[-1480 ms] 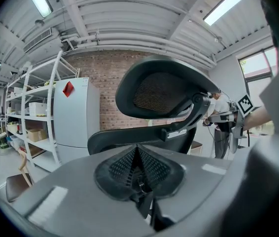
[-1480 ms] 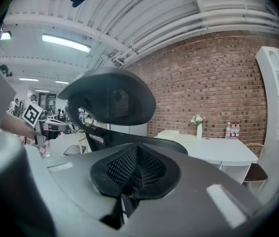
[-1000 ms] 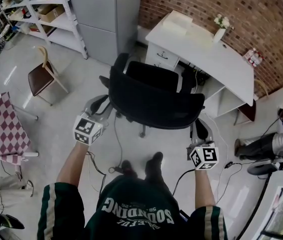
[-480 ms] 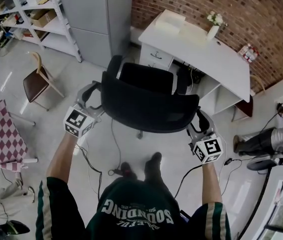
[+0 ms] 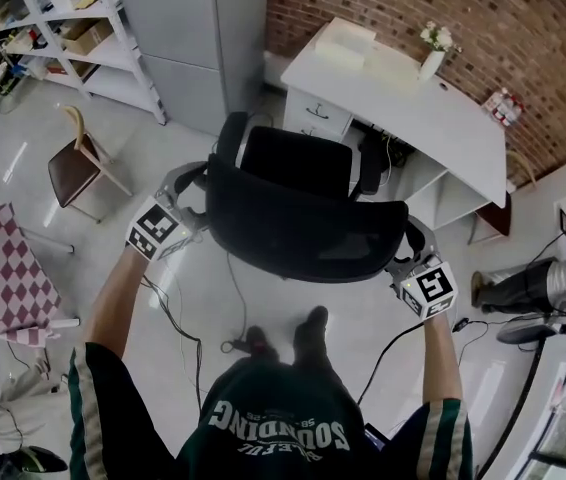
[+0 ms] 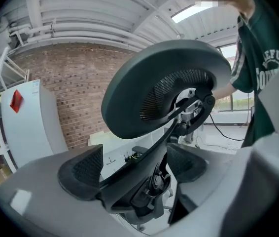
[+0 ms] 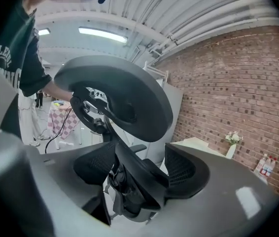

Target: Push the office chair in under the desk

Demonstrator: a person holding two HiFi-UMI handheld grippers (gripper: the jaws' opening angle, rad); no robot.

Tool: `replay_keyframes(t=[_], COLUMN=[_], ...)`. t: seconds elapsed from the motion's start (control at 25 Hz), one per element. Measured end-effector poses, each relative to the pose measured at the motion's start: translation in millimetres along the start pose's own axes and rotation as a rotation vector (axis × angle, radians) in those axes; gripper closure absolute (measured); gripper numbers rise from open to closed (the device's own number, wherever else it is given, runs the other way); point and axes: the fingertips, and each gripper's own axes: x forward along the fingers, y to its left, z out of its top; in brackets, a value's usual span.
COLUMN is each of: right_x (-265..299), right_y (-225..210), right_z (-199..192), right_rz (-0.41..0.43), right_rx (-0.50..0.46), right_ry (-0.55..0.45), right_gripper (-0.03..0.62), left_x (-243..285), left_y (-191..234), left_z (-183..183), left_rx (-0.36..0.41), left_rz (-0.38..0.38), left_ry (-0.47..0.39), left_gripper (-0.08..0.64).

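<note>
Two grippers: left gripper [image 6: 132,168] and right gripper [image 7: 140,171], jaws spread, each straddling the back frame of the office chair [image 5: 303,223]. Chair stands off the front edge of the desk [image 5: 433,118], seat not yet under. Push both sides evenly so you steer it squarely into the opening.

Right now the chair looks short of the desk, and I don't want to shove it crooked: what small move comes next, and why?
Probably a short, even push forward with both arms. The left gripper and right gripper sit at either side of the office chair backrest, jaws apart, and the seat lies mostly outside the white desk opening.
</note>
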Motion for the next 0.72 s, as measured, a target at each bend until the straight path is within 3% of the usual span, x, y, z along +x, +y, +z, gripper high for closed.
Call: replay_keyframes(t=[0.32, 0.52, 0.72], right_x=[17.6, 14.8, 15.2], right_y=[-4.7, -21.0, -30.0], right_z=[-30.6, -48.8, -66.7], right_rz=[0.055, 0.029, 0.014], right_rx=[-0.093, -0.051, -0.064], right_ry=[0.15, 0.178, 0.235], right_gripper=[0.27, 0.27, 0.272], left_x=[15.0, 14.3, 8.4], left_y=[4.9, 21.0, 41.0], left_z=[-22.8, -26.7, -49.4], left_rx=[0.004, -0.013, -0.051], left_rz=[-0.132, -0.131, -0.131], left_ry=[0.093, 0.087, 0.129], left_gripper=[0.163, 0.199, 0.147])
